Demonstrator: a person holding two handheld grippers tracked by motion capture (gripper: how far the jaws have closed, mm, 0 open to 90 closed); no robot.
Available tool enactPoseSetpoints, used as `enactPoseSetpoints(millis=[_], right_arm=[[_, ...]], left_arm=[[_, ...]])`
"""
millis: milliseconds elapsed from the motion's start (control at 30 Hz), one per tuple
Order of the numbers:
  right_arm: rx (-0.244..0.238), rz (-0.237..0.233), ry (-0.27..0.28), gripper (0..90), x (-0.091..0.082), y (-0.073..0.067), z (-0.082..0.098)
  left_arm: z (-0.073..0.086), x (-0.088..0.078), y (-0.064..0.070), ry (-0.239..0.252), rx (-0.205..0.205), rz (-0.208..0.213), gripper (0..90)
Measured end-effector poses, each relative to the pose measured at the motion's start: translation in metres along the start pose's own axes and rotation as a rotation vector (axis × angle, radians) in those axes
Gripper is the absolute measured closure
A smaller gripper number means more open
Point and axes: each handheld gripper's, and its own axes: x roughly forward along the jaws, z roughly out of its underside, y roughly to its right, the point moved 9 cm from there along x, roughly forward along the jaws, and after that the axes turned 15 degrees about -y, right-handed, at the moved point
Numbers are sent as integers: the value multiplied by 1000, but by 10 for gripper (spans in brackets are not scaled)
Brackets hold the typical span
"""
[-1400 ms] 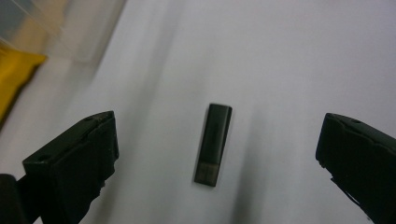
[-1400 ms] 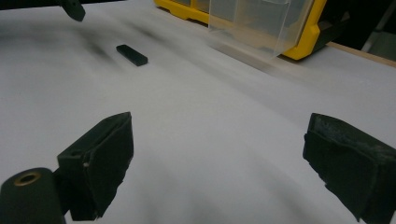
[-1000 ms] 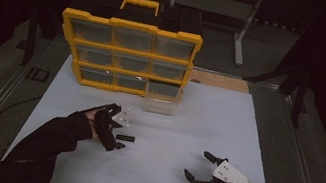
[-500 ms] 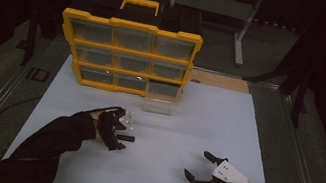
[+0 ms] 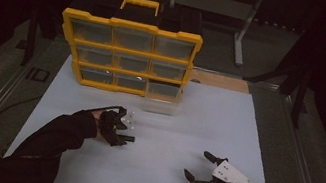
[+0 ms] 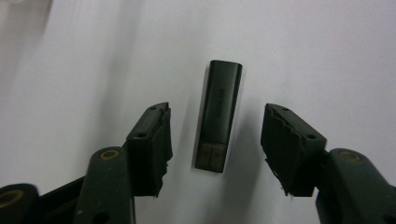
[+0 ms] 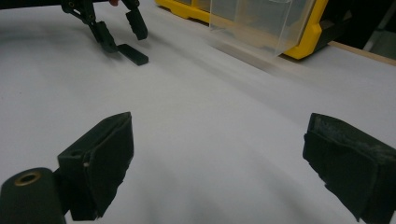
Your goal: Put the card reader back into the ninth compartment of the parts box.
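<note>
While its jaws have just been closing, the left gripper straddles the small flat black plastic stick lying on the white worktop, seemingly not yet touching either pad.

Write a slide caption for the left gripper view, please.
Left gripper closing around a dark USB stick on the white table, fingers not yet touching.

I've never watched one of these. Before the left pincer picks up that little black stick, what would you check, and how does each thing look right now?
1. Black stick lies flat between the left gripper jaws: ok.
2. Pads pressing on it: not ok, gaps on both sides; jaws have just been closing.
3. Stick centred: ok, roughly.
4. Right gripper apart from it, open: ok.
5. Clear drawer pulled out of the yellow cabinet: ok.
</note>
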Motion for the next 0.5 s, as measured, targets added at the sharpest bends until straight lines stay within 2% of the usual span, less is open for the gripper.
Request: enactPoseSetpoints(millis=[200, 367, 500], right_arm=[[-1, 0, 0, 91, 0, 0, 0], [-2, -1, 0, 91, 0, 0, 0], [2, -1, 0, 91, 0, 0, 0]], left_arm=[[1, 4, 1, -45, 20, 5, 557], [0, 4, 1, -58, 31, 14, 647], [-1, 5, 2, -75, 35, 26, 686]])
